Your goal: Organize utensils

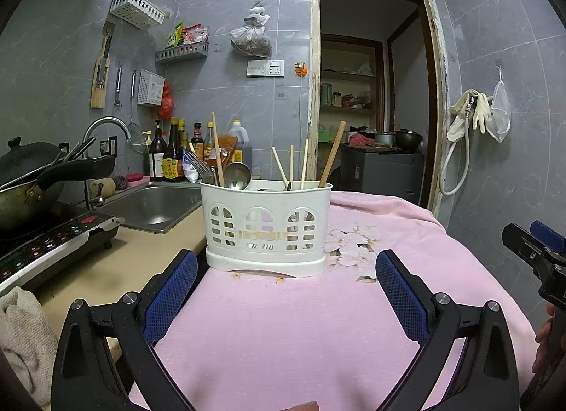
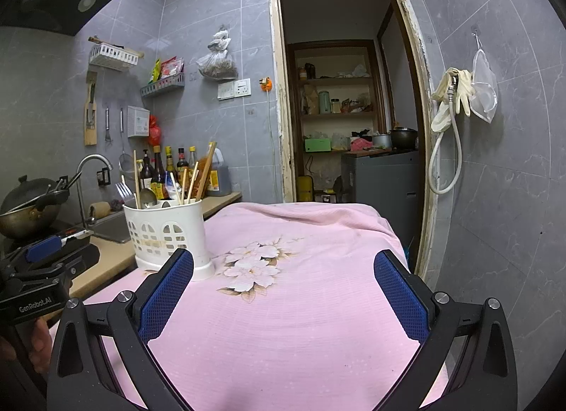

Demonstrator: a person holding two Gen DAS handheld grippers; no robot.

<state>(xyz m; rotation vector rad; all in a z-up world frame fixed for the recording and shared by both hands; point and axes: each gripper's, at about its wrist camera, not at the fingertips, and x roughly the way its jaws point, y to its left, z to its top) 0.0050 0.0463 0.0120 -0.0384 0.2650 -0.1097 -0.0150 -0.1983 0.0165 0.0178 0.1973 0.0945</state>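
Observation:
A white plastic utensil holder (image 1: 266, 225) stands on the pink flowered cloth (image 1: 283, 322), also in the right wrist view (image 2: 166, 234). It holds a fork (image 1: 202, 165), a metal ladle (image 1: 236, 174), several chopsticks (image 1: 304, 163) and a wooden handle (image 1: 331, 154). My left gripper (image 1: 286, 269) is open and empty, just in front of the holder. My right gripper (image 2: 283, 269) is open and empty over the bare cloth, to the right of the holder. It also shows at the right edge of the left wrist view (image 1: 534, 244).
A sink (image 1: 152, 207) with a tap, an induction hob (image 1: 53, 241) with a wok (image 1: 24, 191), and sauce bottles (image 1: 169, 156) stand to the left. An open doorway (image 2: 346, 110) is behind the table. A grey towel (image 1: 21, 333) lies at the lower left.

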